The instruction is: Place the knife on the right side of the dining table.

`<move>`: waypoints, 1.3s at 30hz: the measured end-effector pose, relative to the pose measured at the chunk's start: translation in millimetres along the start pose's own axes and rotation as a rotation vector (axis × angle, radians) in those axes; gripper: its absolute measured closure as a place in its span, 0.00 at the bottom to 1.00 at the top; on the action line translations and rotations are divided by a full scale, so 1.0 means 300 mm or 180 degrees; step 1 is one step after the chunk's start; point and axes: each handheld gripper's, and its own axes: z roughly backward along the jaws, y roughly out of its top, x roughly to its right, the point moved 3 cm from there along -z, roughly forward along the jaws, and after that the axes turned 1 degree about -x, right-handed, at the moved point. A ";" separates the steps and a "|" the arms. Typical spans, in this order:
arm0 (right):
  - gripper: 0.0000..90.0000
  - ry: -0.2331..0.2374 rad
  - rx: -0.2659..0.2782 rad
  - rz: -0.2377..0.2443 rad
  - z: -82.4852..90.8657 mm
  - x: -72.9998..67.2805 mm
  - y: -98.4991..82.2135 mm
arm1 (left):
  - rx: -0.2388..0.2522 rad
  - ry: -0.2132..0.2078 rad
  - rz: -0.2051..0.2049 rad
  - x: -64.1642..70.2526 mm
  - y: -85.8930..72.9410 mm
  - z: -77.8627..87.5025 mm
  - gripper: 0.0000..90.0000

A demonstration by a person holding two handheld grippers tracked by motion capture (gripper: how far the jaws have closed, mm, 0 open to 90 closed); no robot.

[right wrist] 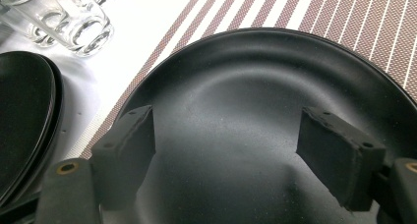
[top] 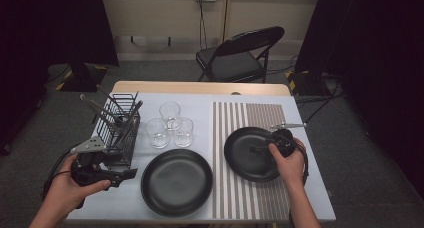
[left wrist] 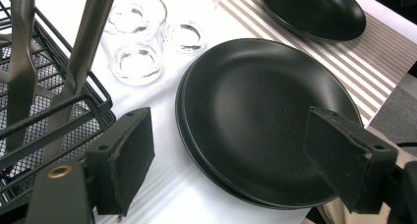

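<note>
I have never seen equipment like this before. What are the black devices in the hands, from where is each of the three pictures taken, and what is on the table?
A person holds two hand-held grippers, each with two black padded jaws. The high view looks down from above the person's side: the left gripper is near a black wire rack holding metal utensils, and the right gripper hovers over a black plate on a striped mat. The other two pictures come from cameras riding on each gripper, looking along its jaws. The left gripper view looks across a larger black plate; the right gripper view looks into the plate on the mat. Three clear glasses stand between rack and mat. Both grippers are open and hold nothing.
</note>
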 end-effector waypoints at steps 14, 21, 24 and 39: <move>0.24 0.0002 -0.0016 0.0006 -0.001 -0.003 -0.001 | -0.0041 0.0061 -0.0007 -0.014 0.021 0.020 0.25; 0.24 0.0011 -0.0017 -0.0011 0.001 -0.001 -0.003 | -0.0044 0.0054 0.0002 -0.016 0.034 0.024 0.27; 0.24 0.0017 -0.0022 -0.0010 0.001 -0.001 -0.004 | -0.0045 0.0054 -0.0006 -0.016 0.042 0.028 0.27; 0.24 0.0026 -0.0028 -0.0012 -0.002 0.001 -0.005 | -0.0075 0.0159 -0.0031 -0.047 0.072 0.052 0.32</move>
